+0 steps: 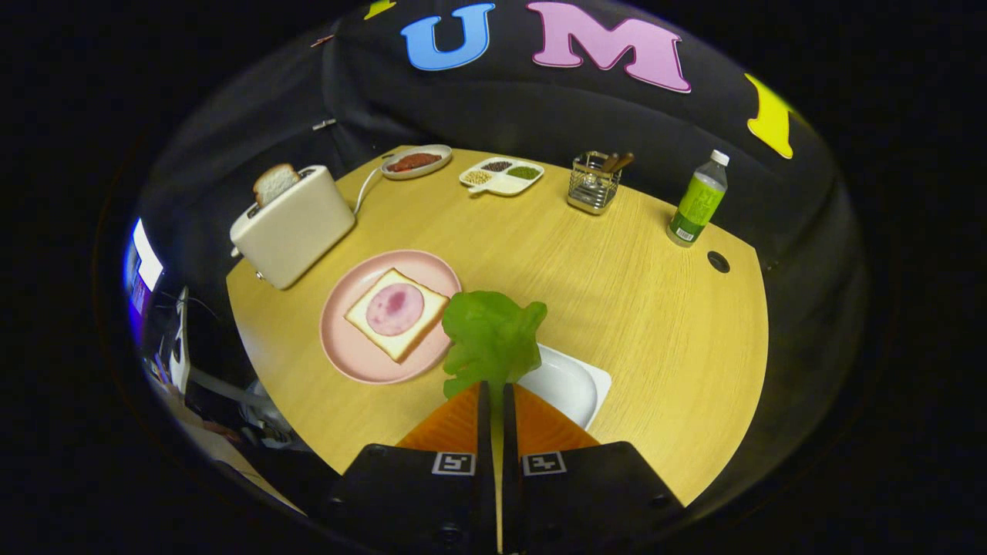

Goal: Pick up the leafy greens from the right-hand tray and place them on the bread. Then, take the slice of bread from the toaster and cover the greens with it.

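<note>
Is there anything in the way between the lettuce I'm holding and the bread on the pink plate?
Nothing visible. The gripper is shut on the leafy greens, lifted above the white tray. The bread on the pink plate lies just beside them; the toaster stands beyond the plate.

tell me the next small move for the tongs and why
Probably carry the greens toward the bread on the plate. The tongs are shut on the greens, already lifted over the tray, and the bread with its meat slice lies just beyond them.
</note>
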`<state>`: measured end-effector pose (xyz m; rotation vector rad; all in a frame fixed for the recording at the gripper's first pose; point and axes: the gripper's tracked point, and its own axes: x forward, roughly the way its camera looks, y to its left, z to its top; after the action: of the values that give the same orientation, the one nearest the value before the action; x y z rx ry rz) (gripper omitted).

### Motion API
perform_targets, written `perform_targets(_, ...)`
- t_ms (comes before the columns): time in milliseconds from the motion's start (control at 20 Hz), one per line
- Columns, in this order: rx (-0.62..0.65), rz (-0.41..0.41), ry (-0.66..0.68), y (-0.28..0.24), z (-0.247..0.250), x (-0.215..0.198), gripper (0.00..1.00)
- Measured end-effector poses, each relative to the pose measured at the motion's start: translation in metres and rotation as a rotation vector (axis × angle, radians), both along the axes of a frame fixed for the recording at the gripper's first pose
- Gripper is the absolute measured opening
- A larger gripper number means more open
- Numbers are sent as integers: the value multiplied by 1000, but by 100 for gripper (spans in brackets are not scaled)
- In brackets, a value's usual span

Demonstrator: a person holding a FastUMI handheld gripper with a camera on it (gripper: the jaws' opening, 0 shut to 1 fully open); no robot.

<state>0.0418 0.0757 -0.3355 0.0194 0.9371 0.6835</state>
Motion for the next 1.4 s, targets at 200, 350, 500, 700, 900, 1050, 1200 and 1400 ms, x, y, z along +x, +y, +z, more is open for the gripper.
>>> perform_targets(200, 14, -13, -40, 31, 32, 0, 8)
perform_targets(350, 33, -3, -33, 64, 43, -3, 8)
perform_targets(500, 37, 3, -23, 88, 45, 0, 8)
perform_targets(700, 63, 19, 3, 125, 46, 2, 7)
perform_targets(900, 54, 24, 18, 142, 36, 7, 7)
perform_targets(1050, 24, -8, 3, 140, 28, 17, 43)
perform_targets(1200, 23, -49, -56, 136, 35, 29, 100)
perform_targets(1400, 63, -98, -144, 126, 65, 38, 100)
